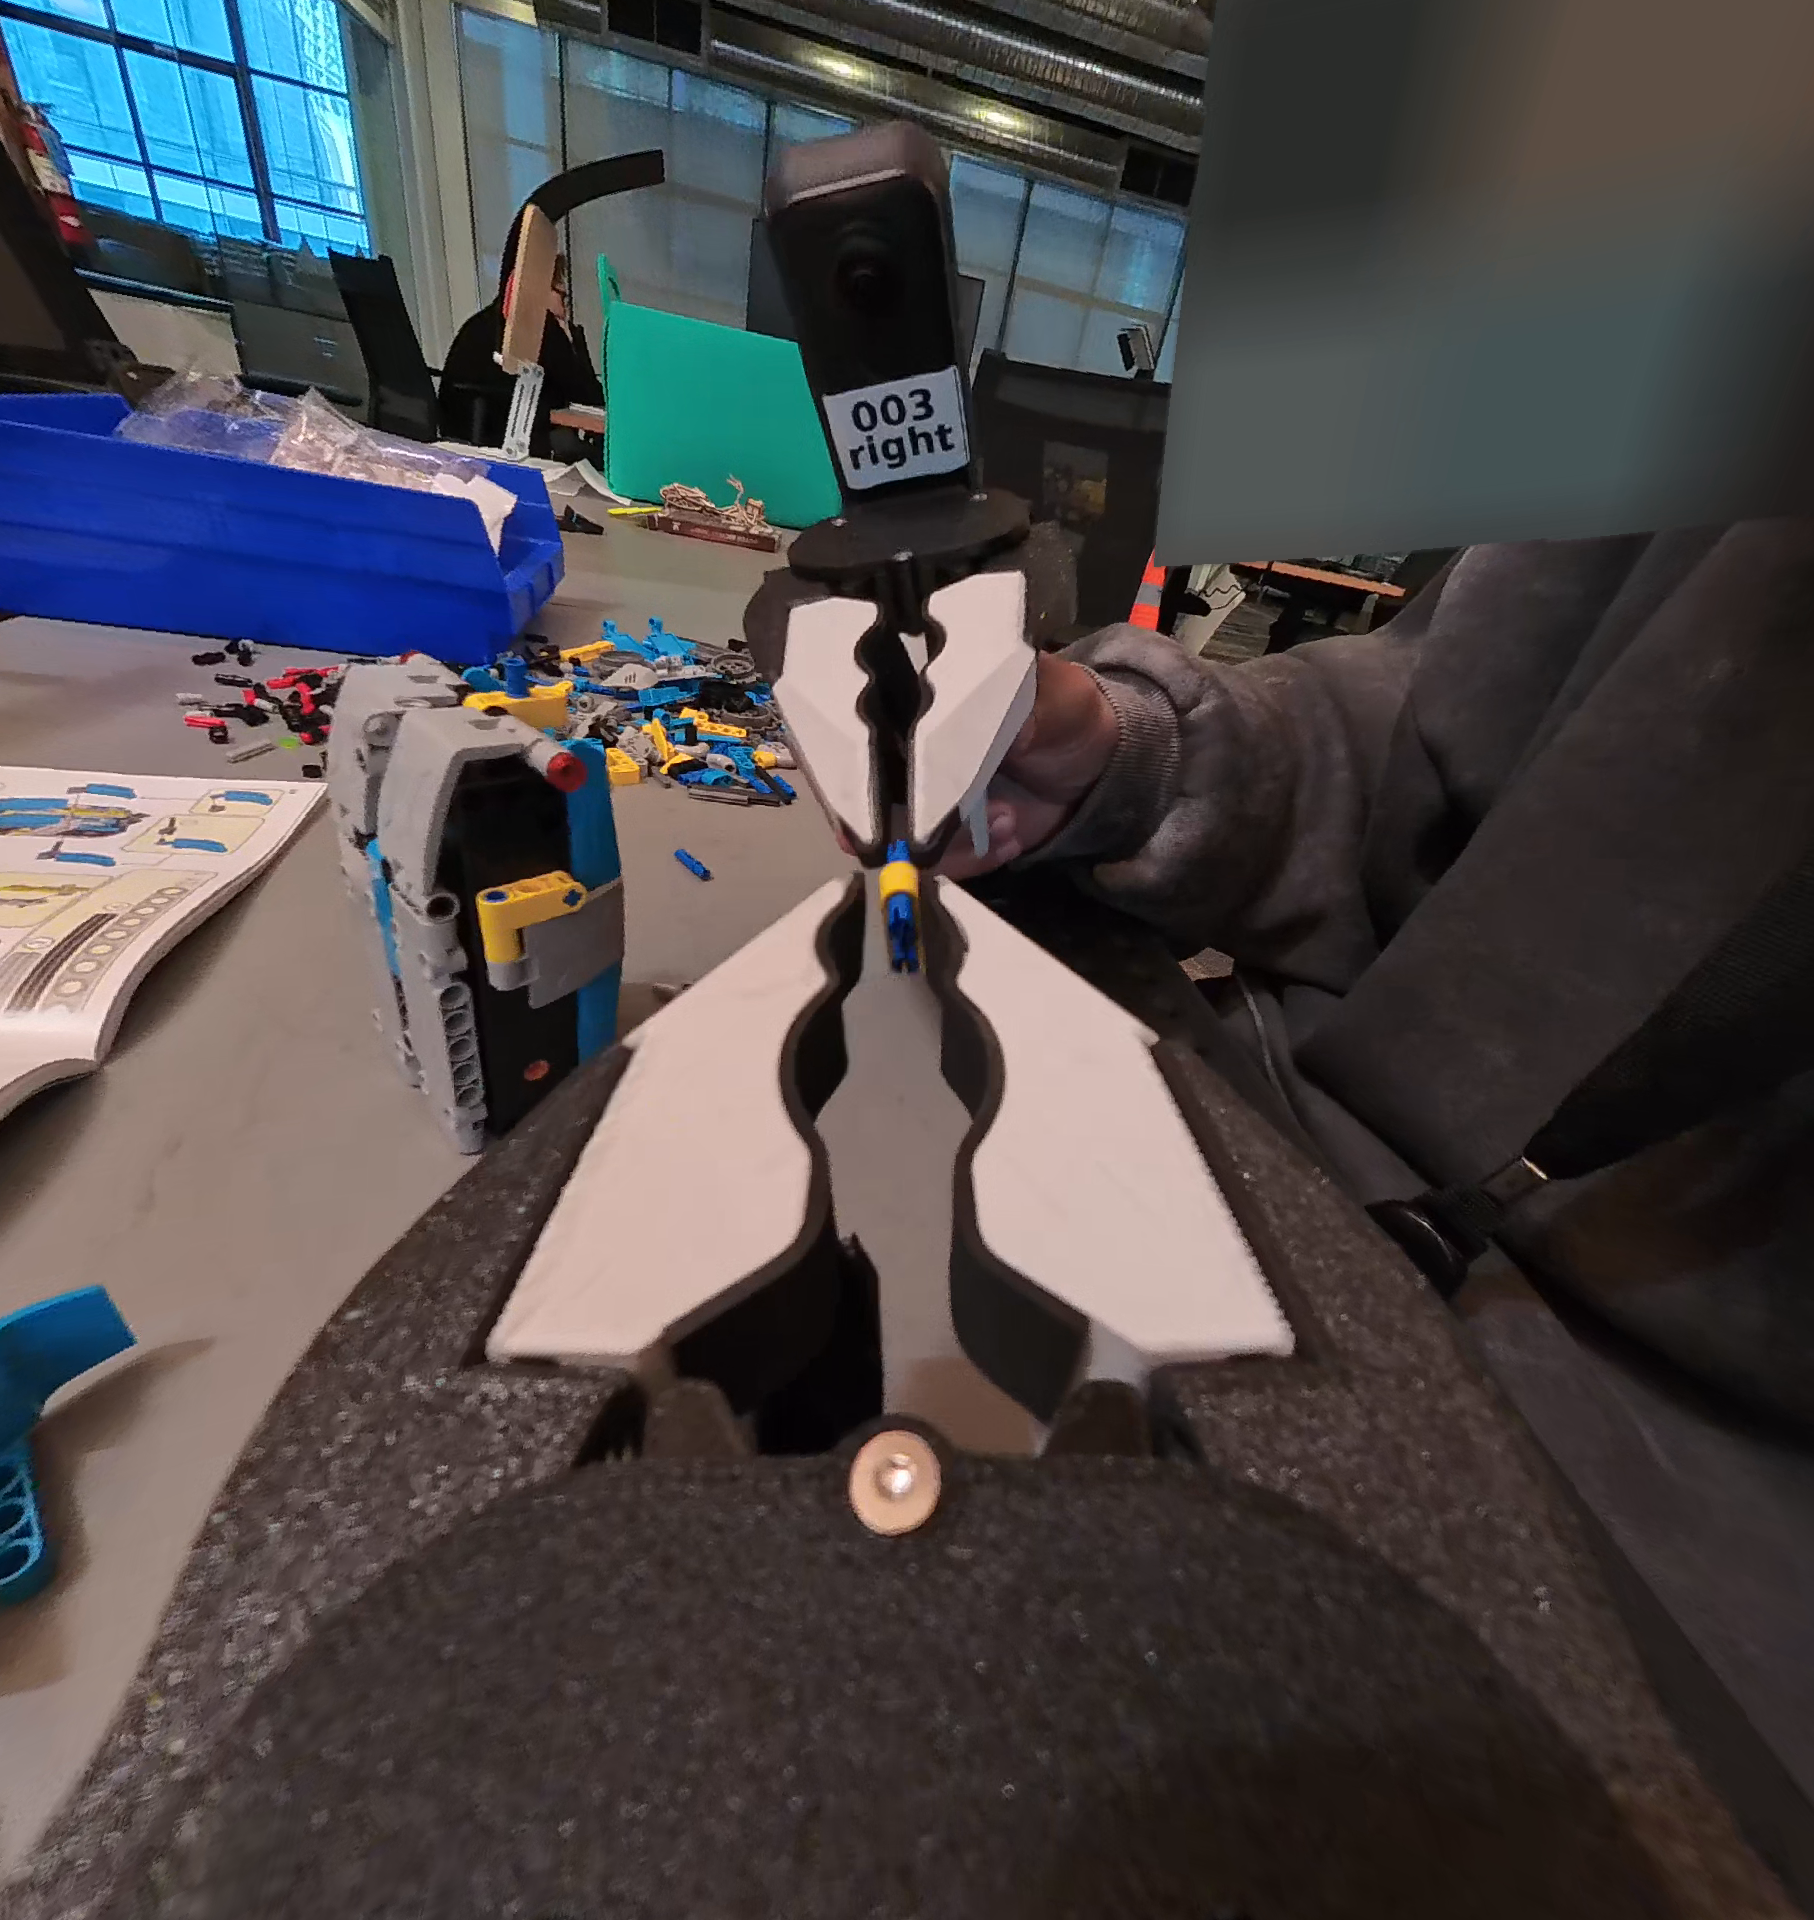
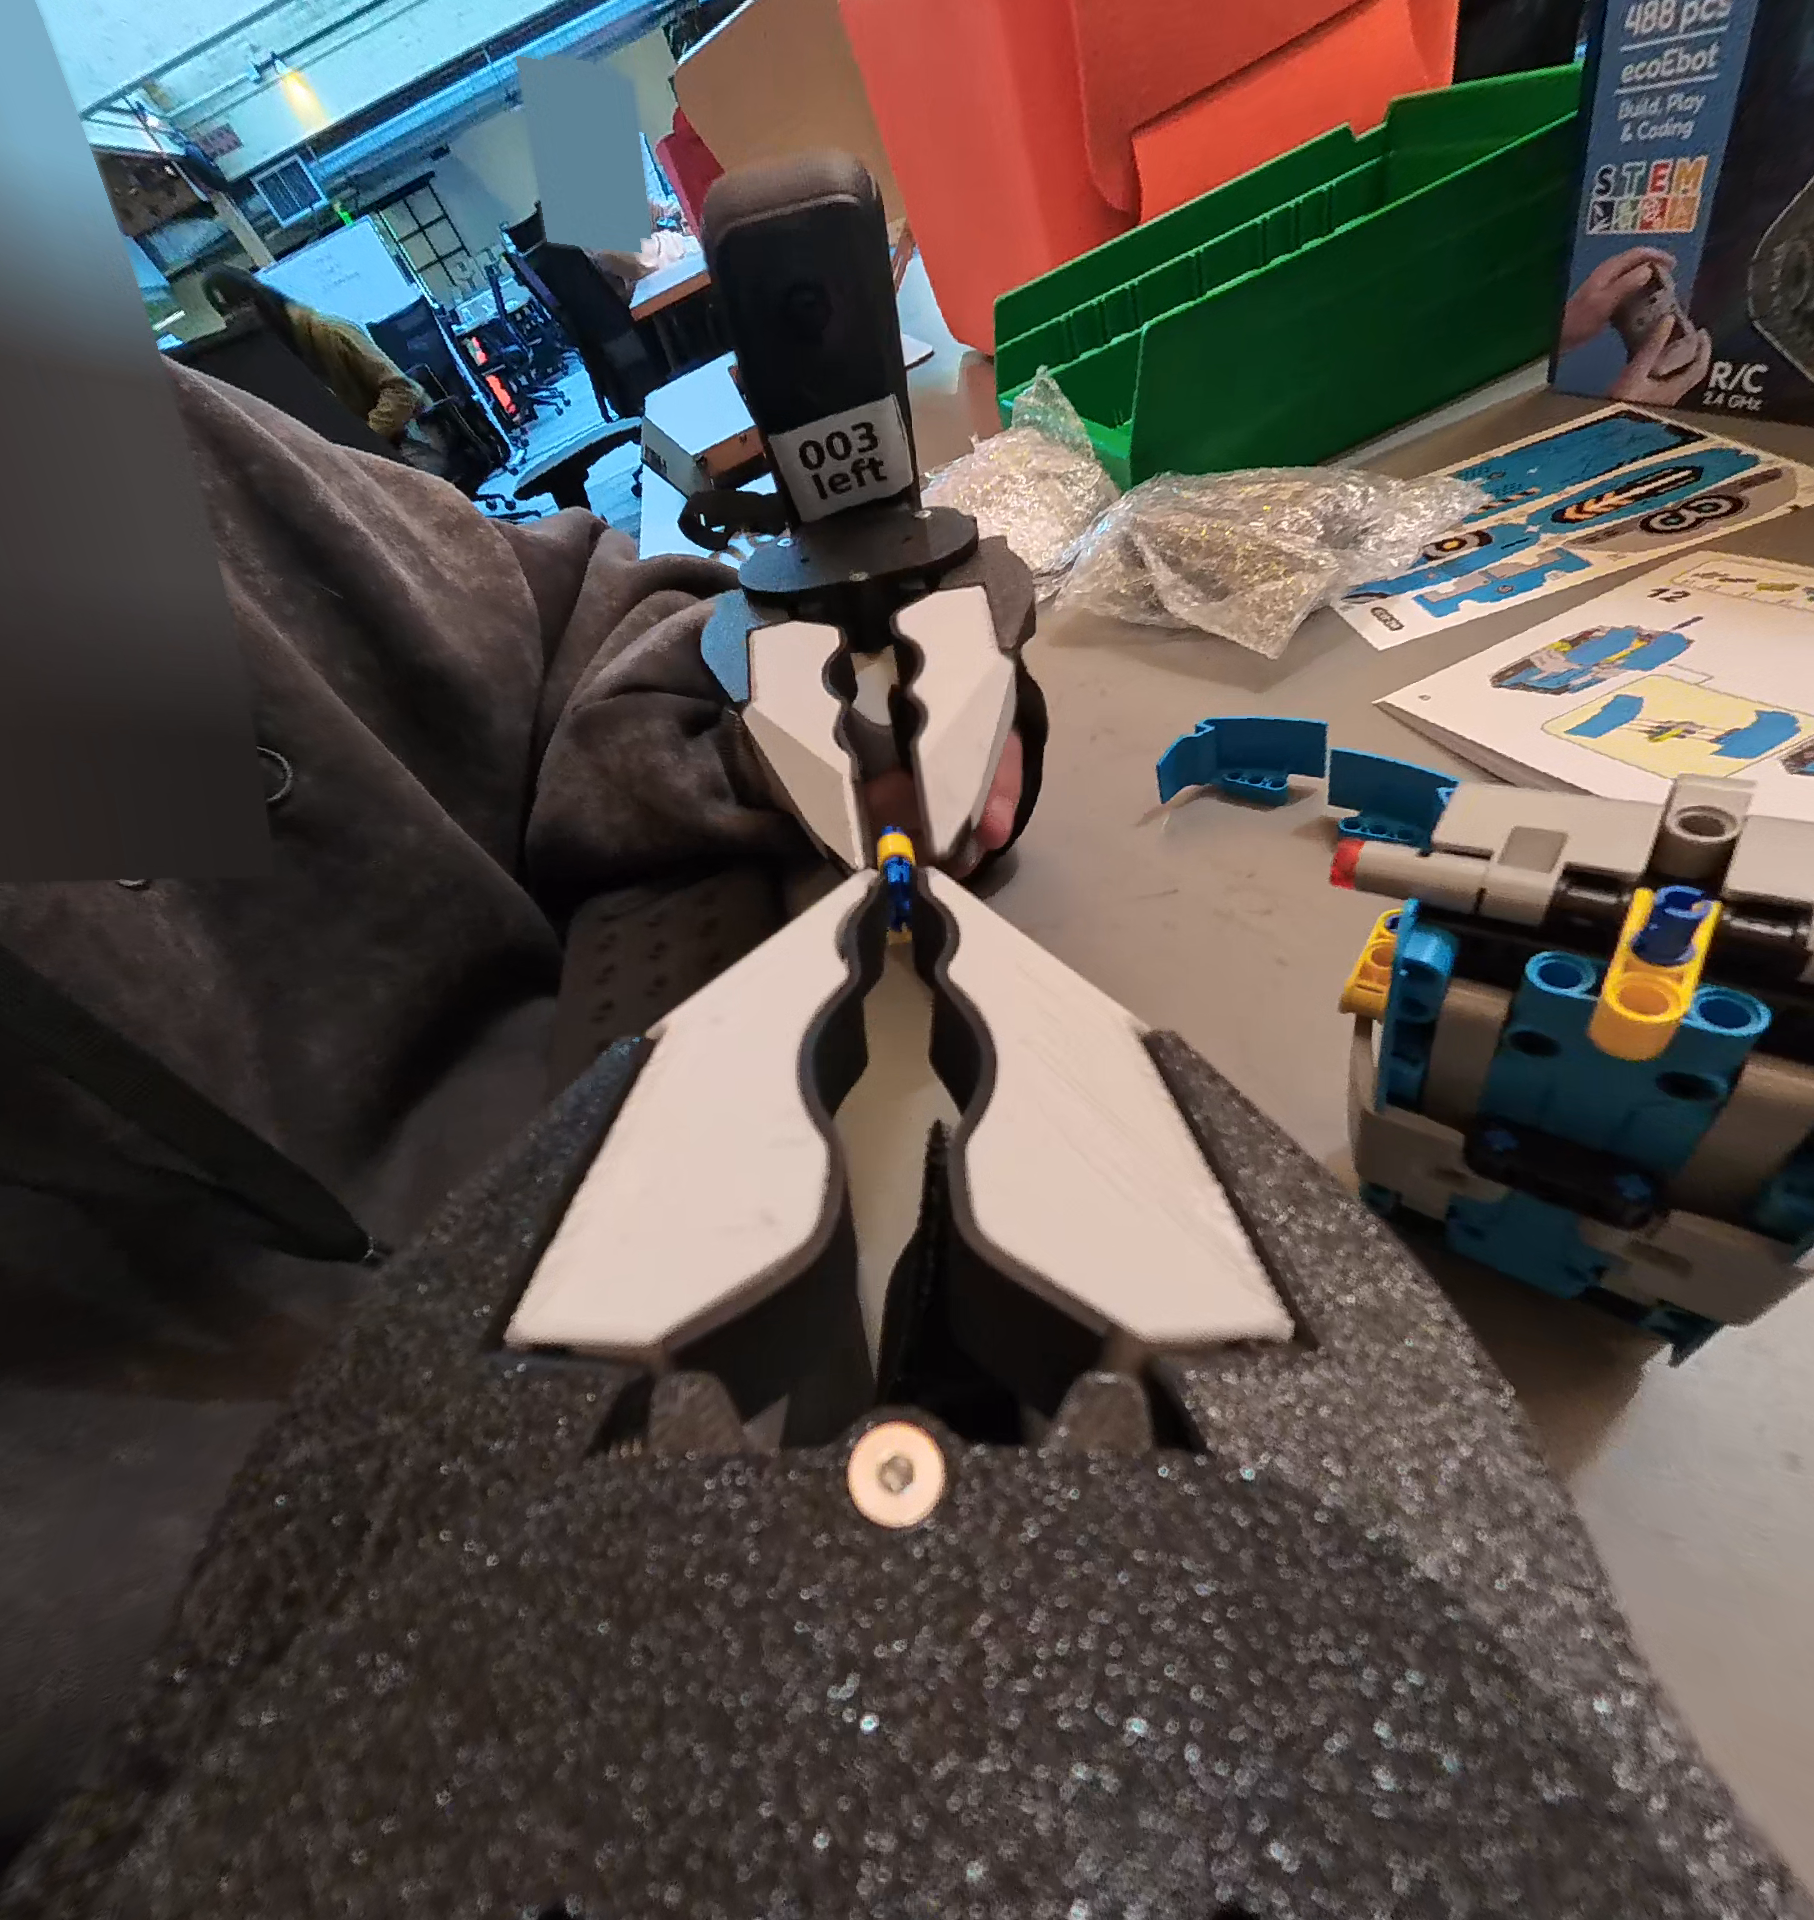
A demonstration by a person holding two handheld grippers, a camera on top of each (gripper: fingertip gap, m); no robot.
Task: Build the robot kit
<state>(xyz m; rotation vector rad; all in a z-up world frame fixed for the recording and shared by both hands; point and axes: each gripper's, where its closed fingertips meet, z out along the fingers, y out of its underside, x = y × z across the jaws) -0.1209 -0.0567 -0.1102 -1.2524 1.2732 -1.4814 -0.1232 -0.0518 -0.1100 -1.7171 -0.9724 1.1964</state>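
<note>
My two grippers meet tip to tip above the grey table. Between them is a small piece: a yellow sleeve (image 1: 898, 883) on a blue pin. In the left wrist view, my left gripper (image 1: 899, 914) is shut on the near end of the pin. The right gripper (image 1: 895, 847) faces it and pinches the far end. In the right wrist view, the same piece (image 2: 895, 854) sits between my right gripper (image 2: 896, 899) and the left gripper (image 2: 887, 836). A hand in a grey sleeve (image 1: 1048, 758) holds each one.
A part-built grey, blue and black model (image 1: 477, 914) (image 2: 1609, 1091) stands on the table beside an open instruction booklet (image 1: 82, 894) (image 2: 1630, 707). There is a pile of loose parts (image 1: 654, 707), a blue bin (image 1: 238, 530), a green bin (image 2: 1277, 301), plastic bags (image 2: 1225, 551) and blue curved parts (image 2: 1256, 758). Less than 4 cm separates the two grippers' tips.
</note>
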